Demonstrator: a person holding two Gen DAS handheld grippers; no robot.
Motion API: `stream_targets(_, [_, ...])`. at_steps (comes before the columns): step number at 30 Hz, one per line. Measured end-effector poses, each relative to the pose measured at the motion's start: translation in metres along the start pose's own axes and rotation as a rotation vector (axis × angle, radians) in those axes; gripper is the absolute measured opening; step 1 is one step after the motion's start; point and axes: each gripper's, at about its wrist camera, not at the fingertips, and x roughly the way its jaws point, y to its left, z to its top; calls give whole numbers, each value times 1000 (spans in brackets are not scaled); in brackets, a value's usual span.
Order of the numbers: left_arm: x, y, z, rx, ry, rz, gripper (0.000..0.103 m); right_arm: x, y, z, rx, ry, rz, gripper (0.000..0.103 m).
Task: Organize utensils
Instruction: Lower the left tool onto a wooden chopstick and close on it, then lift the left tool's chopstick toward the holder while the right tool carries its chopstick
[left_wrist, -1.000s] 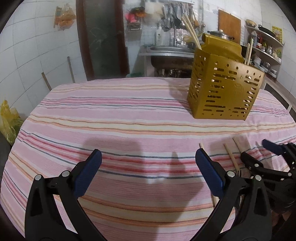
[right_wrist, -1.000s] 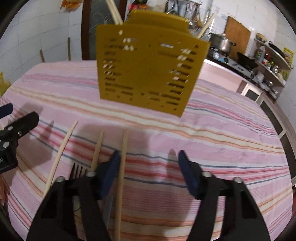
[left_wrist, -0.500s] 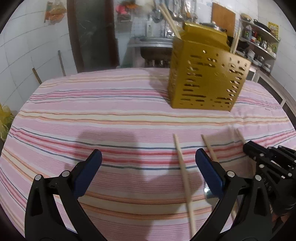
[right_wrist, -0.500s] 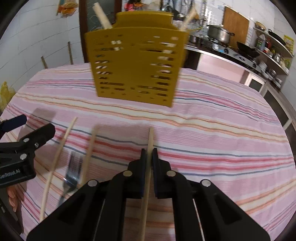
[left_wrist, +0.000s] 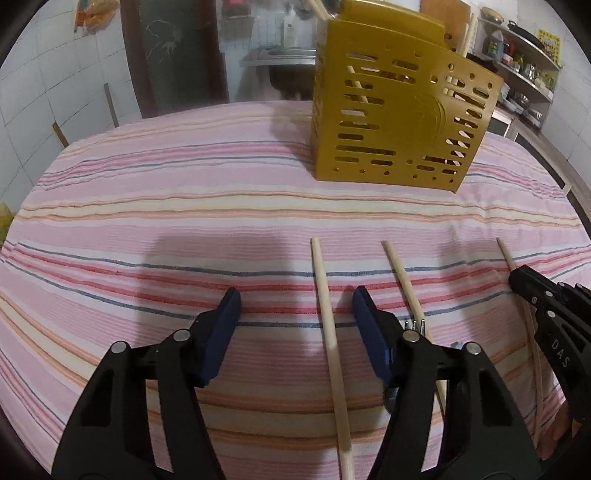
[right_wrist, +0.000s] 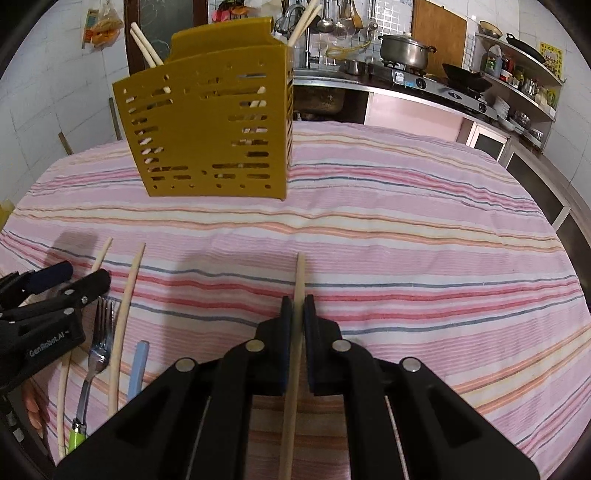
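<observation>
The right gripper pinches one wooden chopstick between its blue pads, the stick pointing toward the yellow slotted utensil holder standing on the pink striped tablecloth (more chopsticks already lean inside it). The left gripper is spread, straddling a second chopstick lying on the cloth. Beside it lie a third chopstick and a fork.
</observation>
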Motion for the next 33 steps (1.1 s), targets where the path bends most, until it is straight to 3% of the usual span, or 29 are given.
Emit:
stream_targets(3, [0, -1, 0, 7, 0, 9, 57, 1, -2, 1, 8, 14, 3, 7])
stream_targets(14, [-4, -10, 0, 18, -3, 7, 23, 8, -7, 5, 31, 25, 35, 7])
stream_targets(22, [-4, -4, 1, 1, -10, -21, 7, 4, -9, 3, 50, 6, 45, 7])
stream_targets(33, [-9, -3, 1, 8, -33, -27, 6, -5, -8, 3, 67, -40, 48, 7])
